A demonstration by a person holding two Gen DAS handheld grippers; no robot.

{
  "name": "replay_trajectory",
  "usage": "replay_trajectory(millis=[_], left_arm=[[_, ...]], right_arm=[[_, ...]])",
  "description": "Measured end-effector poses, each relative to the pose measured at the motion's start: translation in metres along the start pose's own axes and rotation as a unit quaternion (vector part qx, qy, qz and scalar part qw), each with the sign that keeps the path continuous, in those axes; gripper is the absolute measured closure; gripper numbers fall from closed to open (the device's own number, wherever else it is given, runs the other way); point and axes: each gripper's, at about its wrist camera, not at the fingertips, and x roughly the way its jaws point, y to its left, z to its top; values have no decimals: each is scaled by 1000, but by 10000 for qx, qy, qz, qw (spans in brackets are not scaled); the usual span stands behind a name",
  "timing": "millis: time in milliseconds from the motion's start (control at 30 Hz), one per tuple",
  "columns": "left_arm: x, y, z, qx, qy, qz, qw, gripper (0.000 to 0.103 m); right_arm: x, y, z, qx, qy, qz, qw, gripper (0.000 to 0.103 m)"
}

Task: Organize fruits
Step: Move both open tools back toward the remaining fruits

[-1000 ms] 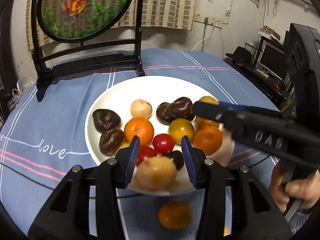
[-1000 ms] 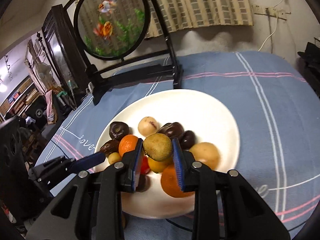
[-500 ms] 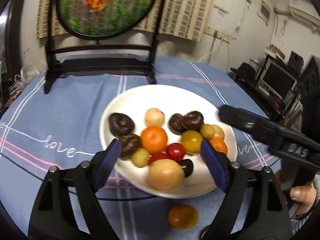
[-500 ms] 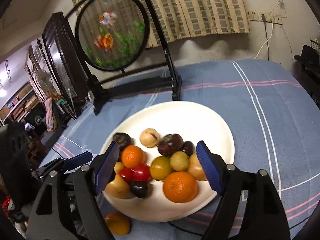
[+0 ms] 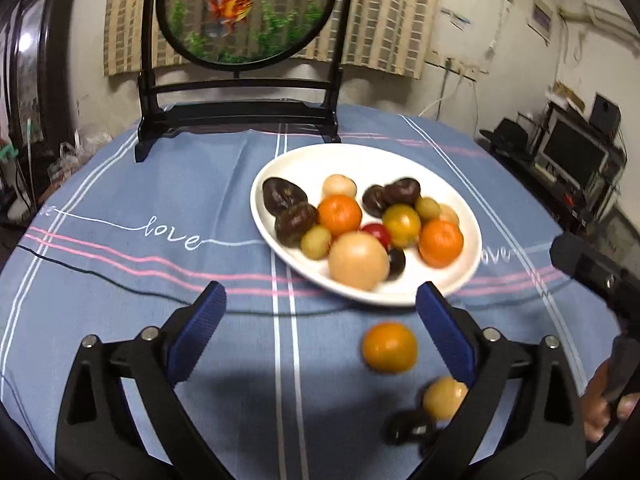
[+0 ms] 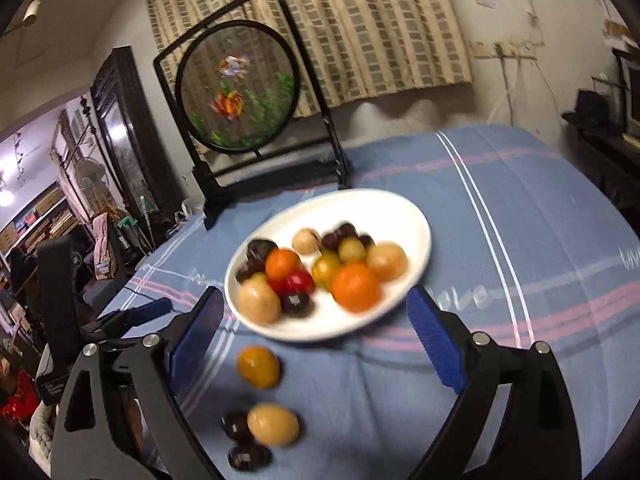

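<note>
Blue ribbed pads of the left gripper (image 5: pixel 320 332) and right gripper (image 6: pixel 316 340) are opening wide, nothing between them.
Nearest on the striped blue tablecloth (image 5: pixel 120 280) lie loose fruits: a smooth orange one (image 5: pixel 389 347), a tan one (image 6: pixel 273 424) and dark ones (image 6: pixel 240 426). Beyond, the oval white plate (image 5: pixel 304 168) holds glossy round fruits, with a large tan fruit (image 5: pixel 359 260) at its near edge. Farthest, a black-framed goldfish screen (image 5: pixel 246 12).

One white plate (image 5: pixel 280 168) holds thirteen fruits: two oranges (image 5: pixel 340 216), four dark passion fruits (image 5: pixel 282 196), three tan round fruits (image 5: pixel 358 260), two green ones, one red tomato, one dark plum. At six o'clock lie four loose fruits (image 5: pixel 390 347).
</note>
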Motion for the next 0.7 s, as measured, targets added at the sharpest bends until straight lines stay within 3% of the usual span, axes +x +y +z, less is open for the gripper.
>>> replay_trajectory(millis=[367,633,700], left_arm=[[-20,-7,-42,188,315,-110,9993,3],[-29,-23,-57,589,462,-474,9961,3],[-25,-30,-60,776,556,-402,9946,3]], right_arm=[[-35,-37,-26,821,-89,-132,9965,4],[-32,-39,-27,906,25,-171,9957,4],[-32,-38,-27,911,24,-171,9957,4]])
